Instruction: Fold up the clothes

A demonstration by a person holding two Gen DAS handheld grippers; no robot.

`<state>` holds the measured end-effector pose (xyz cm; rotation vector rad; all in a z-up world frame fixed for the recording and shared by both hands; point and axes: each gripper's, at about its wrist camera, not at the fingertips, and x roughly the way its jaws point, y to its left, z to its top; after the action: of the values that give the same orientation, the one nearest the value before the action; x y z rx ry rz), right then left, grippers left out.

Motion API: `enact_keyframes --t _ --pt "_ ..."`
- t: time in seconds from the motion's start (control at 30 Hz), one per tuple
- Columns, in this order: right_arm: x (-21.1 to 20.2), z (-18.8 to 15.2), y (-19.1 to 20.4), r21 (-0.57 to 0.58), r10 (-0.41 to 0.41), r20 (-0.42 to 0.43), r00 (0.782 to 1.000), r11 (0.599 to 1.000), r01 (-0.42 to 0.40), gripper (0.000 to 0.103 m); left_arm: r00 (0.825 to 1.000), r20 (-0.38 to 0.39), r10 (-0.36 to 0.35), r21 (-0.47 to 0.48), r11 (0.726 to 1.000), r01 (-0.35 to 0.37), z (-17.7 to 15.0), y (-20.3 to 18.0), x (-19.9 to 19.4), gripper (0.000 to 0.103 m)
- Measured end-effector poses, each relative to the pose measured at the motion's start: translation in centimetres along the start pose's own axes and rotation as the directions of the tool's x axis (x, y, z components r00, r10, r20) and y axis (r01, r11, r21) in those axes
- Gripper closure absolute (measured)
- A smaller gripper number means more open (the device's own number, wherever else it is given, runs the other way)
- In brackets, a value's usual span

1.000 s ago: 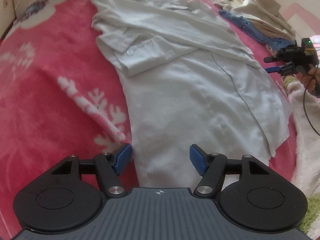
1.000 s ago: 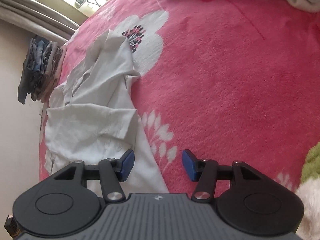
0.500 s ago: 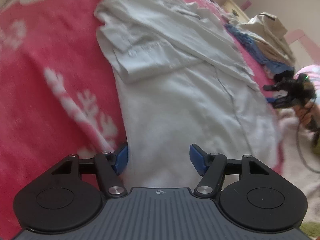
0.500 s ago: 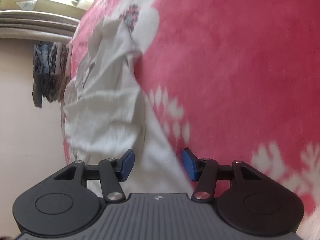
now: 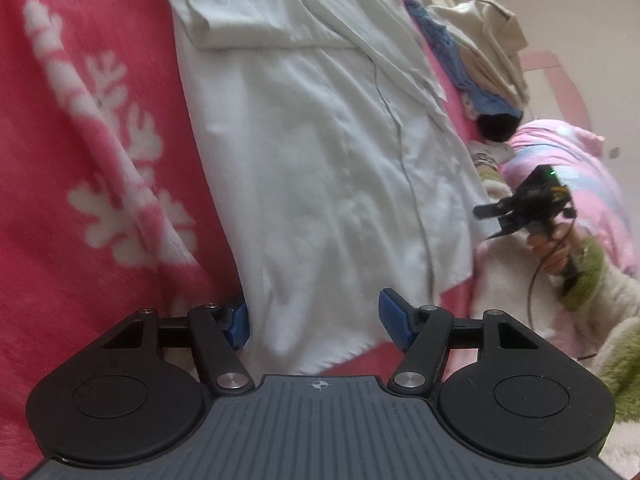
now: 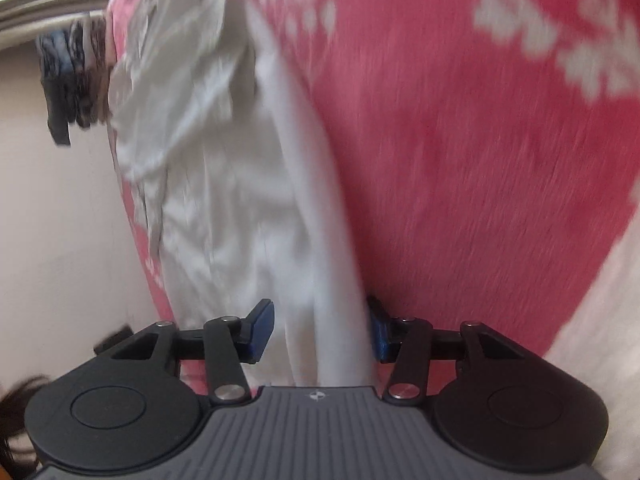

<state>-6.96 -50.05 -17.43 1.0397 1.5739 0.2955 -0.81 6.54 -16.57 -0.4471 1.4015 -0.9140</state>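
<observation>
A white shirt (image 5: 320,168) lies spread on a pink flowered blanket (image 5: 80,160), sleeves folded across its upper part. My left gripper (image 5: 314,326) is open, its blue pads straddling the shirt's bottom hem at one corner. My right gripper (image 6: 320,330) is open too, with the shirt's (image 6: 224,184) other hem corner lying between its pads. The right gripper also shows in the left wrist view (image 5: 498,220), held in a hand beside the shirt's right edge.
A pile of beige and blue clothes (image 5: 480,52) lies past the shirt at the far right. Dark clothes (image 6: 72,72) hang at the blanket's (image 6: 480,160) far edge by a wall. The person's pink and green sleeve (image 5: 580,240) is at right.
Both grippers have moved down and forward onto the shirt's bottom hem. The hem now lies between each pair of pads. Both stay open.
</observation>
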Motion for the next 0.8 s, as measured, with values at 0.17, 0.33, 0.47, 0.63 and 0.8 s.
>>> enact_keyframes --t 0.17,0.33,0.47,0.63,0.8 --pt "1.6 -1.3 0.5 -0.024 0.03 -0.02 0.999 0.999 -0.03 0.059 1.0 -0.023 -0.013 0.036 0.999 0.014 -0.4 -0.6 0.9 0.042" --pt "2.5 -1.8 0.7 -0.04 0.019 -0.01 1.0 0.999 -0.019 0.077 0.999 -0.014 0.03 0.102 0.994 -0.028 -0.5 -1.4 1.3 0.057" --pt "2.6 -2.8 1.3 -0.084 -0.002 0.028 1.0 0.996 0.004 0.096 0.998 0.005 0.058 0.14 0.988 -0.059 -0.5 -1.7 1.3 0.093" --pt "2.1 -3.8 2.2 -0.12 0.039 0.102 0.994 0.992 -0.027 0.1 0.995 0.096 0.006 0.096 0.995 -0.015 -0.1 -1.8 -0.7 0.102" --pt "0.8 -4.5 3.5 -0.152 0.112 0.173 0.978 0.985 -0.086 0.1 0.977 0.205 -0.057 0.069 0.997 0.044 1.0 -2.8 -2.8 0.102"
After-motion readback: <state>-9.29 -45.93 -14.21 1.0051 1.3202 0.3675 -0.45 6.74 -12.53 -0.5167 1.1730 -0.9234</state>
